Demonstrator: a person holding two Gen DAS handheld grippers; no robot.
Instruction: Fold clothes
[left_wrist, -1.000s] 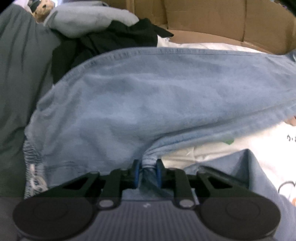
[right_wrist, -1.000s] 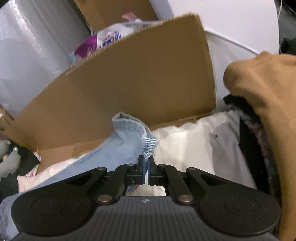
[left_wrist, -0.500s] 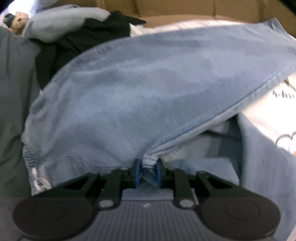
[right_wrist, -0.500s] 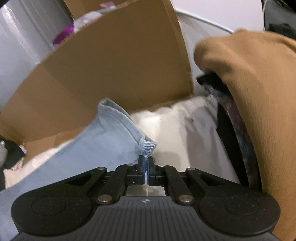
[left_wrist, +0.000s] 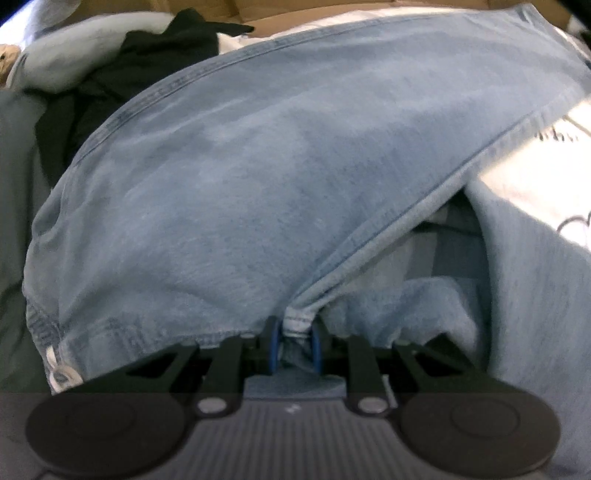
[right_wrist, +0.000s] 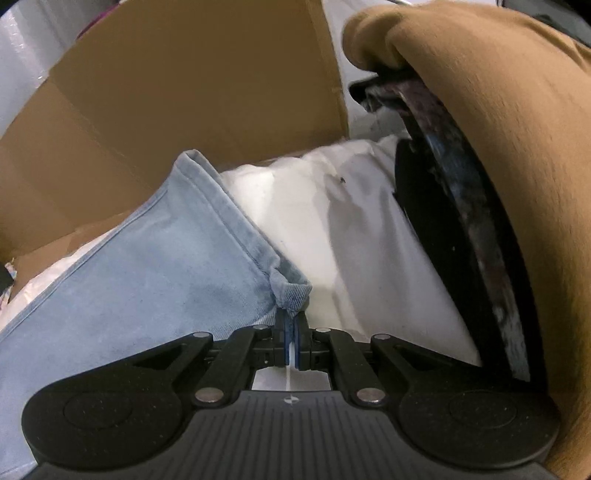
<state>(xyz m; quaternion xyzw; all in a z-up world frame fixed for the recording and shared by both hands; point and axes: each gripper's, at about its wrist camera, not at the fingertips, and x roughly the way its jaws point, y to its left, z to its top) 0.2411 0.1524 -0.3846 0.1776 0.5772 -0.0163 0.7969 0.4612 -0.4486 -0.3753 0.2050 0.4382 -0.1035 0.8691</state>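
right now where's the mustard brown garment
In the right wrist view, the mustard brown garment fills the right side, draped over a dark garment, right of the white fabric and the brown cardboard box flap.

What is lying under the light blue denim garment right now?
Under the light blue denim garment: a white printed sheet at its right edge and a grey-blue fleece garment by the lifted hem. Whatever lies beneath its middle is covered.

A white sheet (right_wrist: 317, 221) with dark printed marks (left_wrist: 554, 136) is covering the surface under everything. Lying on it are pale blue jeans (left_wrist: 258, 177), a grey garment (left_wrist: 535, 295), black clothes (left_wrist: 147, 62) and a tan garment (right_wrist: 498, 129), with a cardboard box (right_wrist: 184, 92) standing behind.
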